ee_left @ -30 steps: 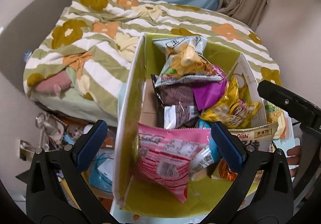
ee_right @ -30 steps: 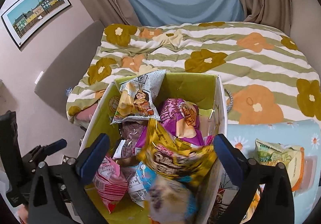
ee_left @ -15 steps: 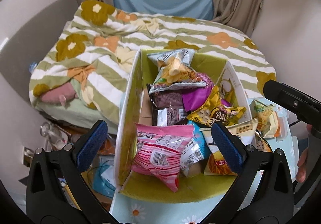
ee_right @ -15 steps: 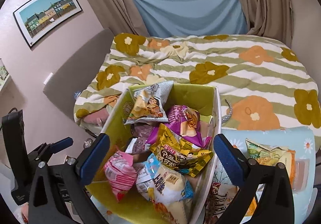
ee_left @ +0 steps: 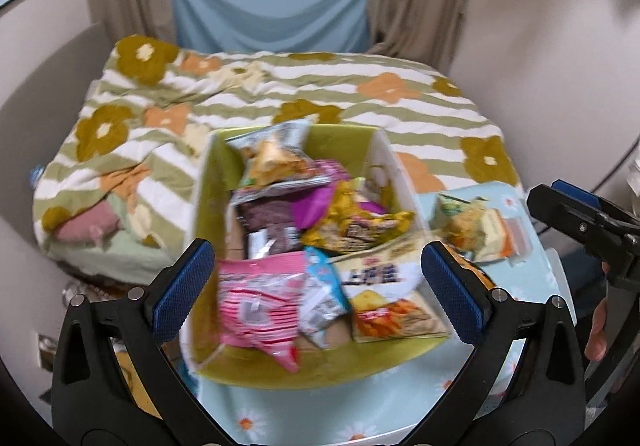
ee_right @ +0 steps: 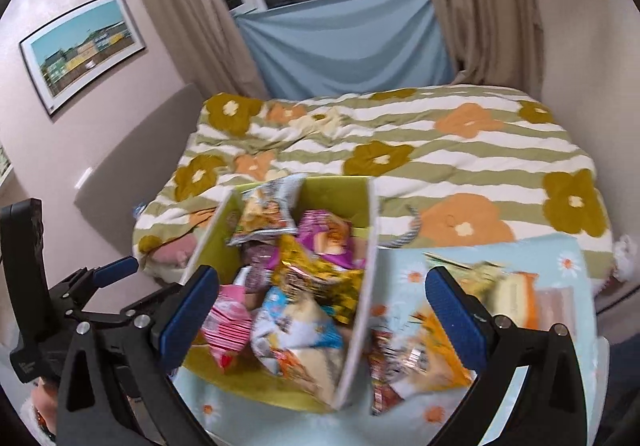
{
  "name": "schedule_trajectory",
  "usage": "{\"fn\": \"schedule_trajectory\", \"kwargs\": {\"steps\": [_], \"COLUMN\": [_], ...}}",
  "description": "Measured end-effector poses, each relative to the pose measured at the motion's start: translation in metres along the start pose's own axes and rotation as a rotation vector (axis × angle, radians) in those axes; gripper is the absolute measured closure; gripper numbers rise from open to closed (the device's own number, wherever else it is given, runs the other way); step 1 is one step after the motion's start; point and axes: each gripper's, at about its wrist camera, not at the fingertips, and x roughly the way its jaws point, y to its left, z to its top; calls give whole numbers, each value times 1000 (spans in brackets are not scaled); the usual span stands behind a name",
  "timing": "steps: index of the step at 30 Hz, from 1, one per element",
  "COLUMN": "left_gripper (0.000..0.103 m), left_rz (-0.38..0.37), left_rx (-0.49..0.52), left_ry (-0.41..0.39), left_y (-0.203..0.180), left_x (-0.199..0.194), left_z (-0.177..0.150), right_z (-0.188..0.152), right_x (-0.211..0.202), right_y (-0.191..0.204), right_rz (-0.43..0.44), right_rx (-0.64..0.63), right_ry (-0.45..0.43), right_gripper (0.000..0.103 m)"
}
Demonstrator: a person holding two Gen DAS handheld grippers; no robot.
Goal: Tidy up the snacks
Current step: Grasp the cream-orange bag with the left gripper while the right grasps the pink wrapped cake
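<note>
A yellow-green box holds several snack bags: a pink one, a yellow one, a purple one, a silver-gold one. Outside the box lie an orange-white pack and a green-orange bag. My left gripper is open and empty above the box's near side. My right gripper is open and empty above the box's right wall.
The box stands on a light blue daisy-print table. Behind it is a bed with a striped flower quilt. The other gripper shows at each view's edge, in the left wrist view and the right wrist view.
Both grippers have pulled back and up from the box, so more table and bed show. A bag dropped from the right gripper now lies in the box.
</note>
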Motion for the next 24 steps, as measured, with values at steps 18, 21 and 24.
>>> {"fn": "schedule_trajectory", "kwargs": {"steps": [18,21,24], "left_gripper": [0,0,0], "left_rz": [-89,-93,-95], "left_rx": [62,65,67], "left_ry": [58,92,131], "left_y": [-174,-207,-238], "left_x": [53,75,103], "left_z": [0,-3,-6], "right_z": [-23,-28,-35], "right_x": [-65,-61,-52], "right_y": [-175,-207,-237], "right_rz": [-273,-283,-276], "right_rx": [68,58,43], "right_ry": [13,45,81], "right_gripper": [0,0,0]}}
